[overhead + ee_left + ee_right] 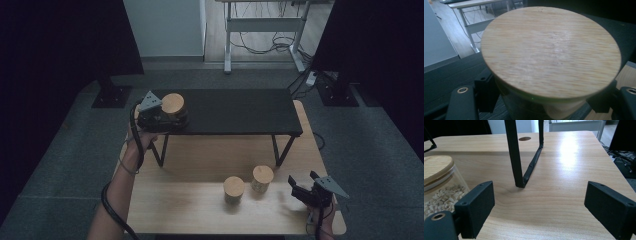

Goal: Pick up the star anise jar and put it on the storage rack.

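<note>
Left gripper (167, 119) clamps bamboo-lidded jar (173, 106) on black shelf (240, 112), at shelf's 9 o'clock end. Right gripper (301, 183) spread wide, holding nothing. Judged: one jar nearly placed; two jars (233, 189) (262, 178) left on wooden table (185, 165), at its 5 o'clock.

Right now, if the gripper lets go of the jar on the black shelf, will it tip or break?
Probably it stays put: the jar stands upright on the flat black shelf. Its see-through wall looks like glass, so a fall could likely break it. The left gripper clamps below the wide wooden lid, which may catch a slip.
</note>
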Demonstrator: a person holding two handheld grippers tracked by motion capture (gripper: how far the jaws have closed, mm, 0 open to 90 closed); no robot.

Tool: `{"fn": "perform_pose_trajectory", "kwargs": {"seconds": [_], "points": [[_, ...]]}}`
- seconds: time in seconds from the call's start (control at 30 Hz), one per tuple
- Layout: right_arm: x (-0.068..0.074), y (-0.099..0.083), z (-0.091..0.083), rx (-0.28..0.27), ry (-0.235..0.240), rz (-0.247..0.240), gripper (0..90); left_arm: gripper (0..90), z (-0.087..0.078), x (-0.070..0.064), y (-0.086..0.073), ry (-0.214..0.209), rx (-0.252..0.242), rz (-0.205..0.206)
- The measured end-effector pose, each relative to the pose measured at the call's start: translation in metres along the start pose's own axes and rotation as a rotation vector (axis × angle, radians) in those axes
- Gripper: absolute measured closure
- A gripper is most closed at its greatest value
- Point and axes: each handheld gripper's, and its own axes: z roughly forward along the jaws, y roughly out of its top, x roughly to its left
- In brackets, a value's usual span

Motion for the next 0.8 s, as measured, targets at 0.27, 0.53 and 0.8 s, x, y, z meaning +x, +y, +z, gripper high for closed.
{"fn": "perform_pose_trajectory", "kwargs": {"seconds": [0.27,0.53,0.8], "points": [[0.0001,0.0000,0.0000,0.000,0.001,-0.003,8.7,24.9,0.0044,0.0017,-0.0027,0.010,0.015,-0.003],[0.0004,-0.0001,-0.0001,-0.001,0.001,-0.005,8.7,24.9,0.0091,0.0035,-0.0001,0.028,0.046,-0.023],[0.0006,-0.0001,-0.0001,0.001,0.003,-0.010,8.7,24.8,0.0101,0.0065,-0.0001,0.030,0.051,-0.045]]}}
